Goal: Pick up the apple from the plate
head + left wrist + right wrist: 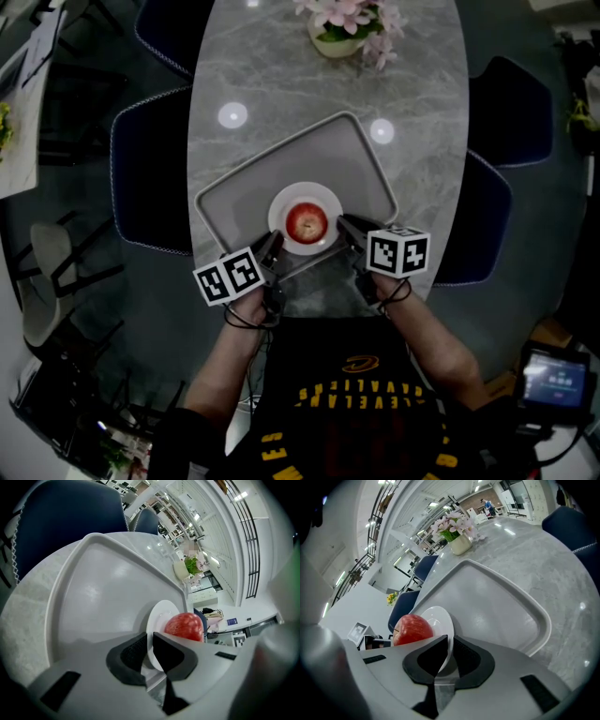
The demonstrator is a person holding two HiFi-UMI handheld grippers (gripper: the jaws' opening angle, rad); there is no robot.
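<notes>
Apple (307,222) sits mid plate (290,197), in tray (242,192) on bench (417,84). Left gripper (274,242) pinches plate rim, right gripper (344,224) pinches other side. Should lift both together, plate flat, so apple won't roll

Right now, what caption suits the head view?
Left tool and right tool pinch the white plate holding a red apple on a tray.

Glossy white plate (280,210), polished veined marble tabletop (272,75)
</notes>
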